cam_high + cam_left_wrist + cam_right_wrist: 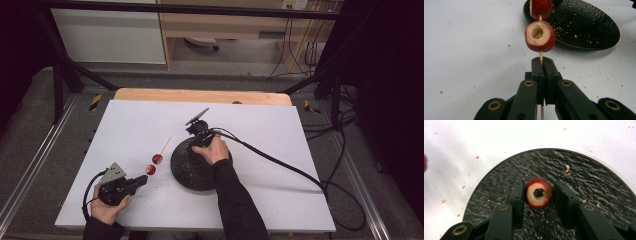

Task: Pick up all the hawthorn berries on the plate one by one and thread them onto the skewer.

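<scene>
Two cored red fruits on a skewer, a third between open fingers

Two cored red fruit pieces sit threaded on a thin wooden skewer that lies over the white surface, just off the 9 o'clock edge of the black plate. In the high view the left gripper sits at about 7 o'clock from the plate, and the skewer runs up and away from it towards 1 o'clock. In the left gripper view its fingers are pressed together on the bare end of the skewer, with the nearer fruit piece just beyond the tips and the second piece right behind it on the same stick (the hollowed core of the nearer one faces the camera).

The right gripper is over the plate's 12 o'clock rim, held from above by the person's right hand. In the right gripper view its fingers stand apart on either side of a third cored fruit that rests on the textured black plate. The left finger is at or just beside the fruit's skin, while a clear gap shows at the right finger. Fine crumbs are scattered over the plate and the surface around it.
</scene>
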The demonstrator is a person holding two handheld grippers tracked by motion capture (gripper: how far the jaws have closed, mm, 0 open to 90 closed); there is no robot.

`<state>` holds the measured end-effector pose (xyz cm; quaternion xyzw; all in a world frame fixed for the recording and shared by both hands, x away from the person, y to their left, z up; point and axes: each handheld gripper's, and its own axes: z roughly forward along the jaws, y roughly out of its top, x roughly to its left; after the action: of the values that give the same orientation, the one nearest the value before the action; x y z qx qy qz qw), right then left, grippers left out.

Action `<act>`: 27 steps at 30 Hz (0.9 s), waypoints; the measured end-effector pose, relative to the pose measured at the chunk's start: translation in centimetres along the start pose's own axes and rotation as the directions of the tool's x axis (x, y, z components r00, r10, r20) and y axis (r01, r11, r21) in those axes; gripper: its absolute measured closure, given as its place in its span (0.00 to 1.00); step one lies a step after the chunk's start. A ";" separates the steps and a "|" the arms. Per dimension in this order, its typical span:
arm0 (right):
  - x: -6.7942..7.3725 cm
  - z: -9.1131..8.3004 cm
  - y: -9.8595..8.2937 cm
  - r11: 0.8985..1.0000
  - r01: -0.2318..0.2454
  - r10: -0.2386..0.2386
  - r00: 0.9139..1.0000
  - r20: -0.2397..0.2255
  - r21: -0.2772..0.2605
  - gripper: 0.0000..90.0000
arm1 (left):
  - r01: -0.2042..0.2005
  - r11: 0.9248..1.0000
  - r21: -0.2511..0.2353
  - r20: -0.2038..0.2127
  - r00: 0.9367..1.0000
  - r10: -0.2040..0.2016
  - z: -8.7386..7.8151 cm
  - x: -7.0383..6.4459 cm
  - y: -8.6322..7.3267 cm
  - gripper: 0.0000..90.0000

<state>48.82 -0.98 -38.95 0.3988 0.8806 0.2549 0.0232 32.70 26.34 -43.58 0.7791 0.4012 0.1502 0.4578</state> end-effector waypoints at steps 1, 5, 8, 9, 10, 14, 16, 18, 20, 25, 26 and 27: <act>0.0 -0.2 -0.1 1.000 -0.004 0.004 1.000 -0.001 -0.004 0.70 | 0.000 1.000 -0.001 0.000 1.000 0.000 0.0 0.0 0.0 0.98; 0.1 -1.1 -0.6 1.000 -0.008 0.008 1.000 -0.007 -0.021 0.70 | -0.004 1.000 -0.001 0.001 1.000 0.004 0.0 -0.1 0.0 0.98; 0.1 -1.7 -1.0 0.999 -0.014 0.013 1.000 -0.023 -0.049 0.70 | -0.007 1.000 -0.002 0.001 1.000 0.007 0.1 -0.2 0.1 0.98; 0.1 -1.9 -1.1 0.998 -0.018 0.016 0.999 -0.032 -0.058 0.70 | -0.008 1.000 0.000 0.000 1.000 0.008 0.1 -0.2 0.1 0.98; 0.1 -2.1 -1.3 0.998 -0.020 0.018 0.999 -0.035 -0.064 0.70 | -0.006 1.000 -0.002 0.002 1.000 0.006 0.1 -0.3 0.1 0.98; -0.1 -2.8 -2.0 0.994 -0.037 0.032 0.998 -0.047 -0.101 0.70 | -0.009 1.000 -0.001 0.003 1.000 0.009 0.1 -0.3 0.1 0.98; -0.1 -3.0 -2.4 0.991 -0.036 0.029 0.998 -0.055 -0.126 0.70 | -0.010 1.000 -0.002 0.002 1.000 0.010 0.2 -0.3 0.1 0.98; -0.1 -3.3 -2.8 0.989 -0.039 0.030 0.998 -0.058 -0.145 0.70 | -0.012 1.000 -0.001 0.003 1.000 0.012 0.2 -0.4 0.2 0.98; -0.2 -3.7 -3.2 0.986 -0.039 0.029 0.997 -0.065 -0.162 0.70 | -0.011 1.000 0.001 0.004 1.000 0.011 0.3 -0.5 0.2 0.98; -0.4 -4.4 -4.3 0.974 -0.043 0.024 0.996 -0.085 -0.223 0.70 | -0.018 1.000 0.003 0.005 1.000 0.018 0.4 -0.6 0.2 0.98; -0.4 -4.5 -4.6 0.971 -0.049 0.028 0.995 -0.091 -0.235 0.70 | -0.018 1.000 0.002 0.006 1.000 0.018 0.4 -0.7 0.2 0.98; -0.4 -4.5 -4.8 0.969 -0.054 0.031 0.995 -0.097 -0.241 0.70 | -0.018 1.000 0.001 0.006 1.000 0.018 0.4 -0.7 0.2 0.98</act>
<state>44.65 -5.84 -37.32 0.3996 0.8339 0.3798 0.0255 32.64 25.50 -43.52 0.7833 0.3930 0.1519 0.4571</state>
